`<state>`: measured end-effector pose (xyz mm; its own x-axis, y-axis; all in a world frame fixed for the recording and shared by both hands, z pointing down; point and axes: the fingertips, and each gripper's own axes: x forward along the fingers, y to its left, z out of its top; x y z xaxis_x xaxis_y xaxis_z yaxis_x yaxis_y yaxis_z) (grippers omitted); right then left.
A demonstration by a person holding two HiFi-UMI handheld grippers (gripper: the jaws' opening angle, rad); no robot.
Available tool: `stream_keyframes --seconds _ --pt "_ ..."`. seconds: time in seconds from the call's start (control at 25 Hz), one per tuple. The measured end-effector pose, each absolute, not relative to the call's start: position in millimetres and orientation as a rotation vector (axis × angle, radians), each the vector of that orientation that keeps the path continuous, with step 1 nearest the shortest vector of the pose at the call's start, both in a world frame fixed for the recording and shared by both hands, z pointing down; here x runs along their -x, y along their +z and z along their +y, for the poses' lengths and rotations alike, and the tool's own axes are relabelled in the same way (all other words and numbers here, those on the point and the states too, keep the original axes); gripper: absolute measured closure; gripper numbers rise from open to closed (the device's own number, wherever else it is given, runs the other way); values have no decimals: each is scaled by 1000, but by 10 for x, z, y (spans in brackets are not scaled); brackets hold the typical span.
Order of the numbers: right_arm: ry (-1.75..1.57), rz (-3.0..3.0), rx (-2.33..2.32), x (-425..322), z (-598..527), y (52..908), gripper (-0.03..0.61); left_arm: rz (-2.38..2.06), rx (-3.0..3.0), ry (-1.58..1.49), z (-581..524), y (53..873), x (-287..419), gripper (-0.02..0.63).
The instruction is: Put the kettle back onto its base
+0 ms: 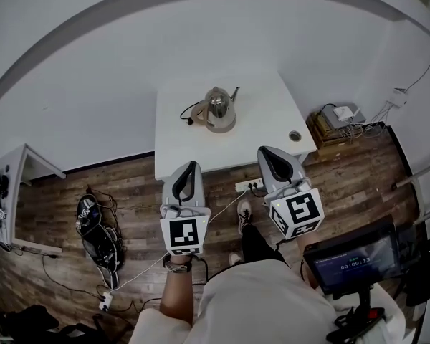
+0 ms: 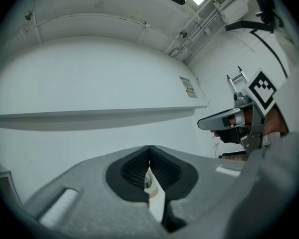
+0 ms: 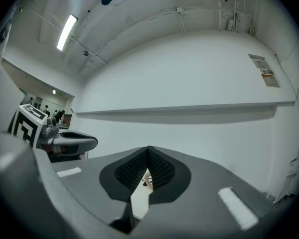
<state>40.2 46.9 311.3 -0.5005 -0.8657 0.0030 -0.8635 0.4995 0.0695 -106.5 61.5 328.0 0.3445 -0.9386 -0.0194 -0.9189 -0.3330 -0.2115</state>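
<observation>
The white table (image 1: 178,138) stands ahead of you against the wall. You hold both tools level near its front edge. Your left gripper (image 1: 192,165) and your right gripper (image 1: 266,151) each have their jaws pressed together with nothing between them. The steel kettle (image 1: 218,106) stands upright toward the far side of the table, seated on its round base (image 1: 222,127), well apart from both grippers. A cord (image 1: 190,113) loops out at its left.
</observation>
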Motion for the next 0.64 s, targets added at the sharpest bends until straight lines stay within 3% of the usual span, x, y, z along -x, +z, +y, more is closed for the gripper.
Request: stream_keyframes --seconds 0.64 --pt "-68 -2662 -1567 -456 367 3231 578 1681 2457 -176 539 3438 975 607"
